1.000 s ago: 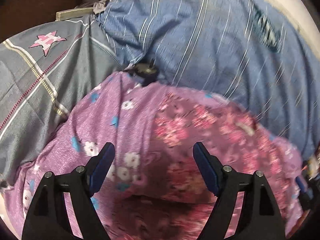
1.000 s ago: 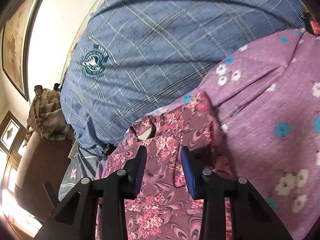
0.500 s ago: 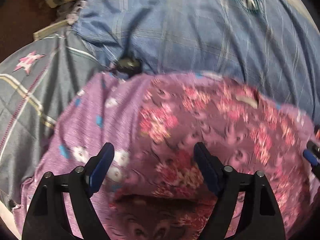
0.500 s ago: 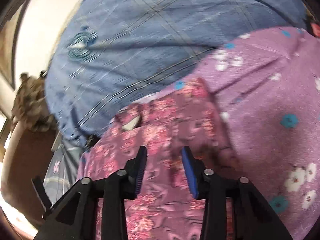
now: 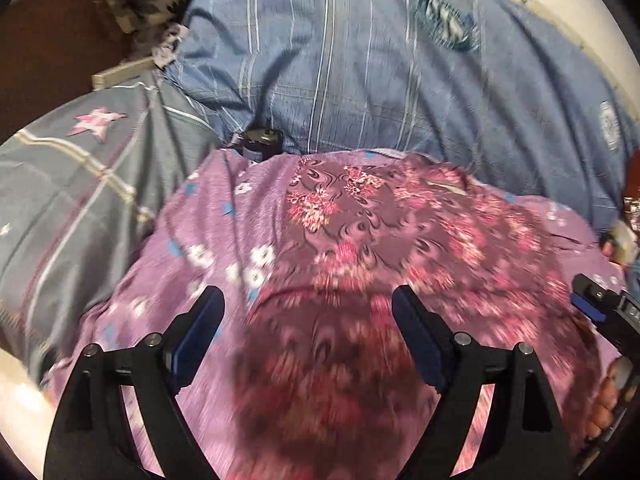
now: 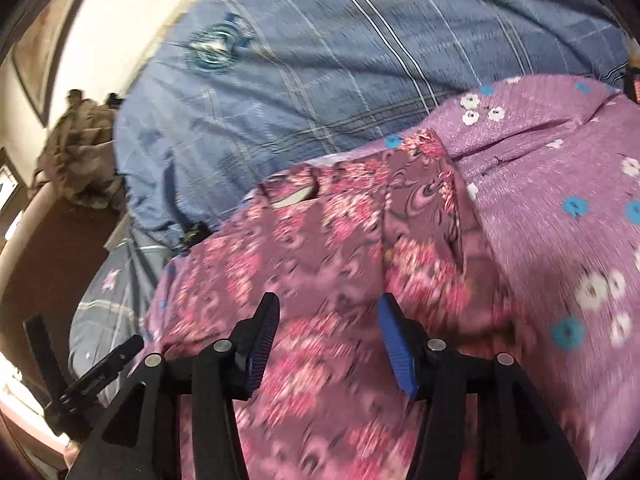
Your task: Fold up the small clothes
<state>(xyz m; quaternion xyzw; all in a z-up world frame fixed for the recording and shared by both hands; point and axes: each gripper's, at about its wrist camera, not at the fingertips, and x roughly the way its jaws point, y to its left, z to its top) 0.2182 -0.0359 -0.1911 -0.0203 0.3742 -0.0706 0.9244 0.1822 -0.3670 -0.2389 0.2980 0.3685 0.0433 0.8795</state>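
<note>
Both tools hover over a dark-pink floral garment (image 5: 360,232) lying on a purple flowered cloth (image 6: 560,184). Left tool (image 5: 306,338) gapes wide; right tool (image 6: 328,340) has just been opening, apparently empty despite blur. Far: blue plaid bedding (image 5: 360,80).

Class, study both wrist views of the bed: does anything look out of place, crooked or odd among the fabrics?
One oddity: a small dark object sits wedged where the blue striped bedding meets the lilac flowered cloth; what it is cannot be told. The dark pink floral garment lies rumpled, its far edge uneven. Nothing looks spilled or torn.
</note>
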